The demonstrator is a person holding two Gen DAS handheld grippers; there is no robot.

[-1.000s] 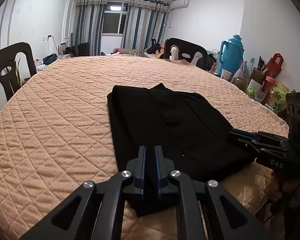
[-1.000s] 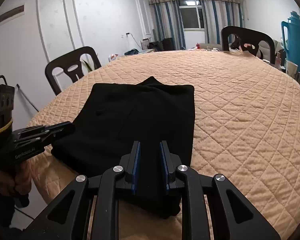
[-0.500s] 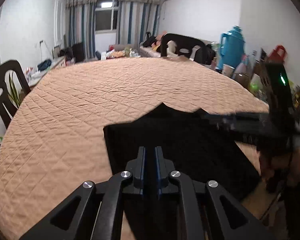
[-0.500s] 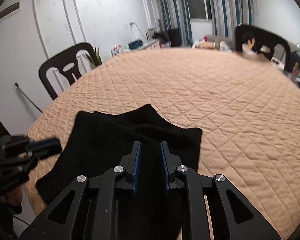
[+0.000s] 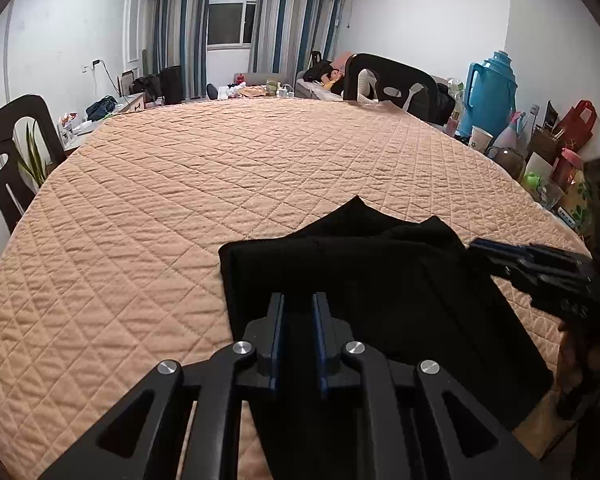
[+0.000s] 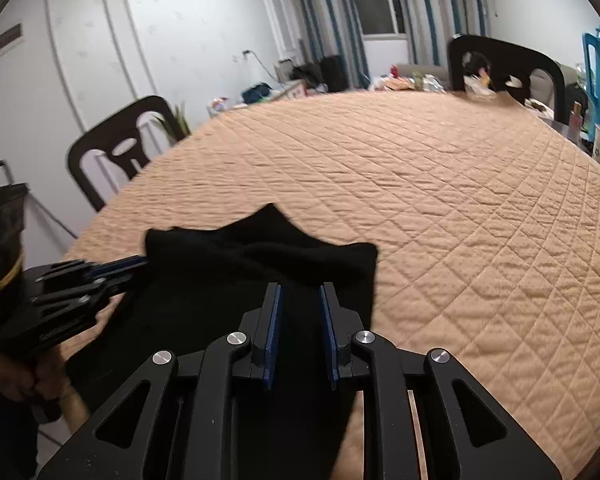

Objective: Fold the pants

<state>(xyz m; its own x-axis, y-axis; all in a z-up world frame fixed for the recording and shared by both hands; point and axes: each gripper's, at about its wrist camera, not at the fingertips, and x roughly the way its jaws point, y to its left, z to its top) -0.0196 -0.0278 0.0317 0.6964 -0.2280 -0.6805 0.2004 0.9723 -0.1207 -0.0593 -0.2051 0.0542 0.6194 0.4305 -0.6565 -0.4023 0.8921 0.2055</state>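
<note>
The black pants (image 5: 380,280) lie on the peach quilted table cover (image 5: 180,200), their near end lifted and doubled over toward the far part. My left gripper (image 5: 298,300) has black cloth between its blue pads, and its jaws are opening slightly. My right gripper (image 6: 300,292) is shut on the pants (image 6: 228,280) at the near right edge. Each wrist view shows the other gripper at the side: the right gripper (image 5: 484,248) against the cloth's right edge, the left gripper (image 6: 136,264) at its left edge. The cloth under both grippers is hidden by their frames.
Black chairs stand around the table (image 6: 460,220): one at the left (image 5: 8,148) and one at the far side (image 5: 384,80). A blue thermos (image 5: 488,96), cups and bags crowd the right side. A hand (image 6: 40,376) holds the left gripper's handle.
Both grippers have carried the near end of the pants forward and a little up, so the cloth now doubles over and looks shorter. The left gripper's pads stand slightly wider apart.
</note>
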